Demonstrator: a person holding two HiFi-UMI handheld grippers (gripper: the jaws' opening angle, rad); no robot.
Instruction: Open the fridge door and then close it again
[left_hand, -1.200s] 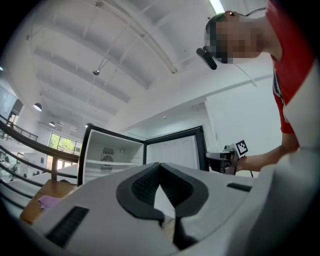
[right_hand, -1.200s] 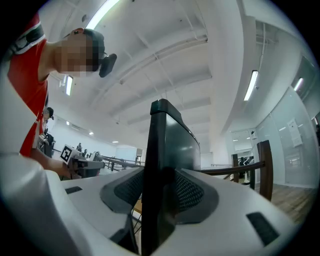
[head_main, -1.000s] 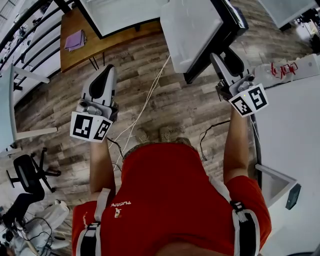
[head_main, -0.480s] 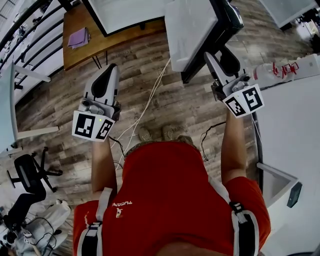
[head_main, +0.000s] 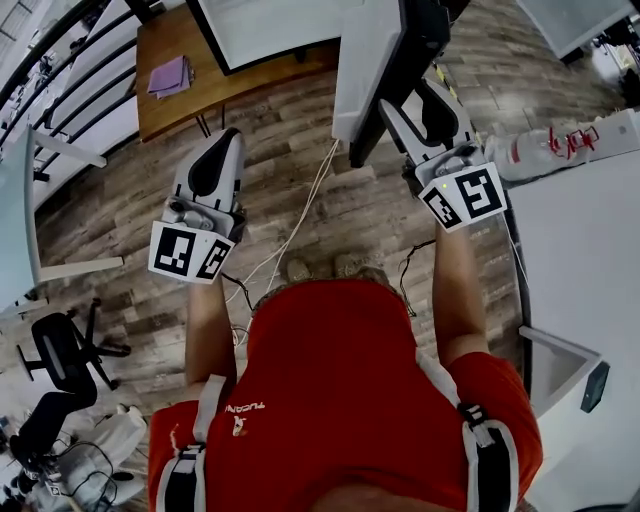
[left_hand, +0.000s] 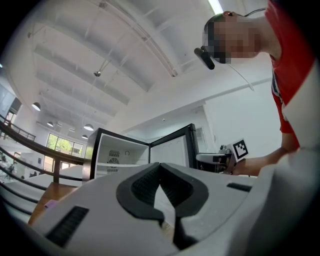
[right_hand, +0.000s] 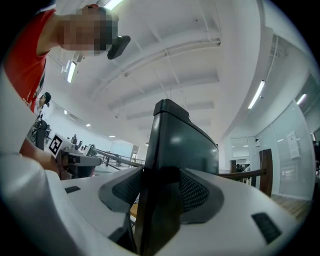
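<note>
Fridge door (head_main: 372, 70) status: open. It stands swung out from the fridge cabinet (head_main: 270, 25), over the wooden floor (head_main: 300, 120) directly ahead of the person. The left gripper view shows the white interior and its shelves exposed, with the door hinged at the cabinet's right side.

Right gripper (head_main: 410, 100): the door's free, dark outer edge stands upright between its jaws. The jaws are opening, but no gap shows at either pad, so contact with the door edge is judged to remain.

Left gripper (head_main: 222, 140): fingers fully together, nothing between them. It hangs level over the floor, well apart from the door and the cabinet, and takes no part in the work.

Progress assessment: the opening step is judged complete, since the interior is exposed. The closing step is not complete, as the door is clear of the cabinet front. Remaining work is to bring the door round until it seats against the cabinet, then withdraw the right gripper.
</note>
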